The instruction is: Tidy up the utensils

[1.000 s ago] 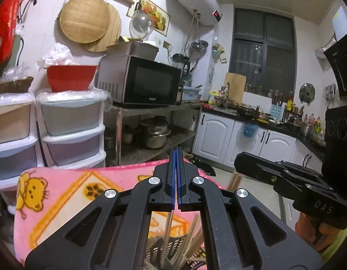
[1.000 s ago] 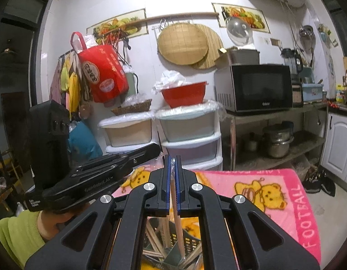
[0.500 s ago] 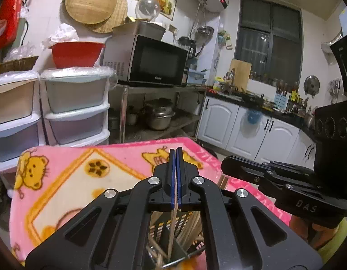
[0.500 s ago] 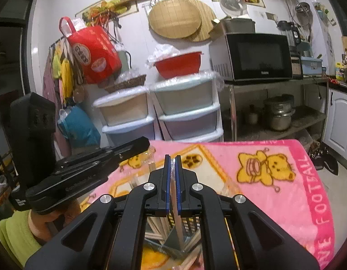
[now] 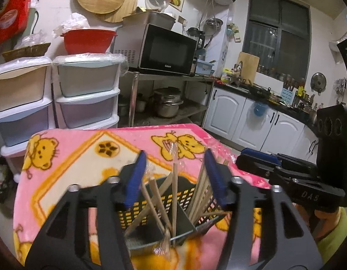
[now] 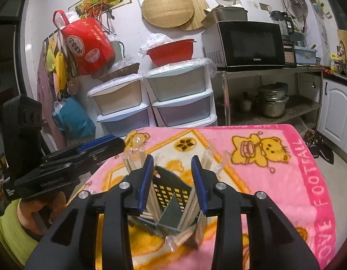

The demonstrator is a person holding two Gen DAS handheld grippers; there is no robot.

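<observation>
A black perforated utensil basket point(image 5: 184, 194) with a divider stands on the pink blanket point(image 5: 83, 157); it also shows in the right wrist view point(image 6: 171, 191). Several wrapped wooden chopsticks point(image 5: 174, 186) stand in it, also seen in the right wrist view point(image 6: 189, 211). My left gripper point(image 5: 174, 177) is open just above the basket, with one chopstick upright between its jaws but untouched. My right gripper point(image 6: 172, 180) is open above the basket too. The right gripper shows in the left wrist view point(image 5: 259, 155), and the left gripper in the right wrist view point(image 6: 101, 141).
Stacked plastic drawers point(image 6: 180, 103) and a metal shelf with a microwave point(image 6: 245, 45) and pots stand behind the table. White kitchen cabinets point(image 5: 252, 117) are to the right. The blanket's far edge point(image 6: 218, 127) lies beyond the basket.
Both grippers were shut on a chopstick each; both have come down over the basket and opened, letting the chopsticks go into it.
</observation>
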